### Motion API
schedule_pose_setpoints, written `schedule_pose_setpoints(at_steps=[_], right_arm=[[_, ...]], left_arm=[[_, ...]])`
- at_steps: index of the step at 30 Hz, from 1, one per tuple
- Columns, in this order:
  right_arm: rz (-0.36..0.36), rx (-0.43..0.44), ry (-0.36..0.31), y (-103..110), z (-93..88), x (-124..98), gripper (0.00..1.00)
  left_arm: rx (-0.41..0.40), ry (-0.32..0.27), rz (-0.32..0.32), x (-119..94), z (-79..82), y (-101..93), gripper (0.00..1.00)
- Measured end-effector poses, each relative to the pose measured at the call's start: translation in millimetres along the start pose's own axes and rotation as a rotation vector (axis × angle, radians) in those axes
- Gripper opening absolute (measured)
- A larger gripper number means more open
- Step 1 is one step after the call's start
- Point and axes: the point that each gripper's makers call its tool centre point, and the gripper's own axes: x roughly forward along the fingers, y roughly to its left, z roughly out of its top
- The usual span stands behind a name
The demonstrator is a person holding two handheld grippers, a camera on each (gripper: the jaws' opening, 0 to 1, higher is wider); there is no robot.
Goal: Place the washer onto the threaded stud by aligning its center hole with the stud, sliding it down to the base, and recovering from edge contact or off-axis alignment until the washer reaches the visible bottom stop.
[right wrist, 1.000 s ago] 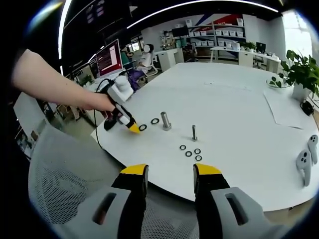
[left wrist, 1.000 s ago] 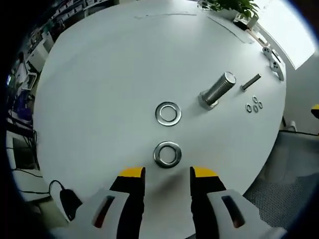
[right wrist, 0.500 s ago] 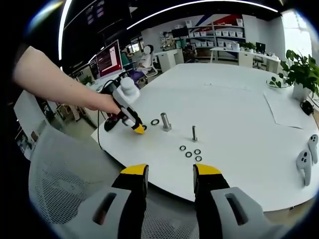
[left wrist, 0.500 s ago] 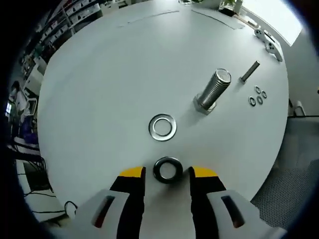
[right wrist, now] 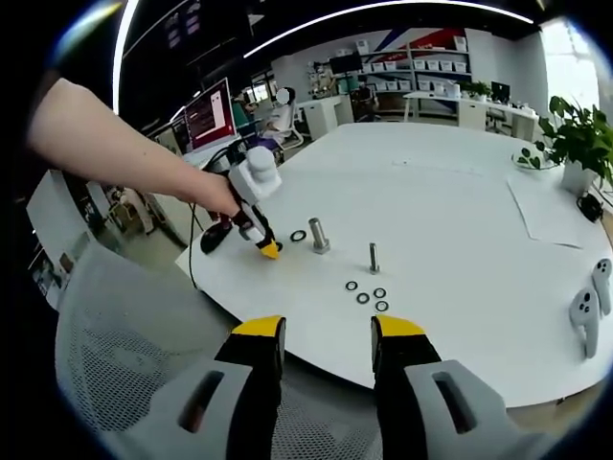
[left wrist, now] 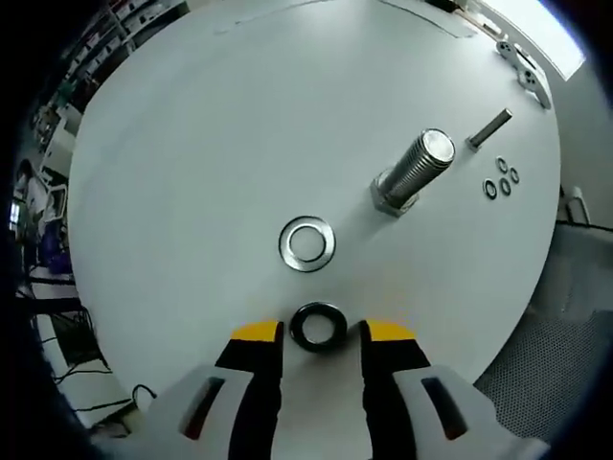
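A dark steel washer [left wrist: 318,326] lies flat on the white table [left wrist: 192,144], between the yellow tips of my left gripper [left wrist: 322,333]. The jaws are open, with a narrow gap on each side of the washer. A second, brighter washer [left wrist: 306,243] lies just beyond it. The thick threaded stud [left wrist: 414,172] stands on its hex base farther right. In the right gripper view a hand holds the left gripper [right wrist: 253,201] nose-down beside that washer [right wrist: 299,235] and stud [right wrist: 318,235]. My right gripper [right wrist: 327,331] hangs open off the table's near edge, holding nothing.
A thin stud [left wrist: 488,128] and three small washers [left wrist: 500,182] sit past the thick stud. White controllers [left wrist: 525,75] lie near the far edge. A mesh chair [right wrist: 124,364] stands below the right gripper, and a potted plant [right wrist: 573,144] at the table's right.
The left gripper has come forward and down, so the dark washer now lies between its tips; the jaws have narrowed slightly. The right gripper has stayed still.
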Motion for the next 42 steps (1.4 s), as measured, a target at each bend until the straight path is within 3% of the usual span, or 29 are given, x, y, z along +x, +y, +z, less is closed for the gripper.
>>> schedule_pose_setpoints(at_steps=[3, 16, 26, 31, 42], right_arm=[[-0.002, 0.000, -0.001, -0.4, 0.0, -0.3, 0.38], [-0.002, -0.004, 0.003, 0.2, -0.8, 0.0, 0.38], [-0.006, -0.004, 0.005, -0.7, -0.8, 0.0, 0.38], [-0.007, 0.002, -0.002, -1.3, 0.5, -0.4, 0.38], [-0.008, 0.004, -0.006, -1.8, 1.2, -1.0, 0.38]], left_arm=[[0.019, 0.015, 0.000, 0.1, -0.8, 0.6, 0.21], [0.034, 0.039, -0.002, -0.2, -1.2, 0.1, 0.20], [0.005, 0.012, 0.003, -0.7, -2.9, 1.7, 0.19], [0.024, -0.020, 0.005, -2.2, -3.4, -0.2, 0.19], [0.072, -0.011, -0.006, -3.0, -3.4, -5.0, 0.18]])
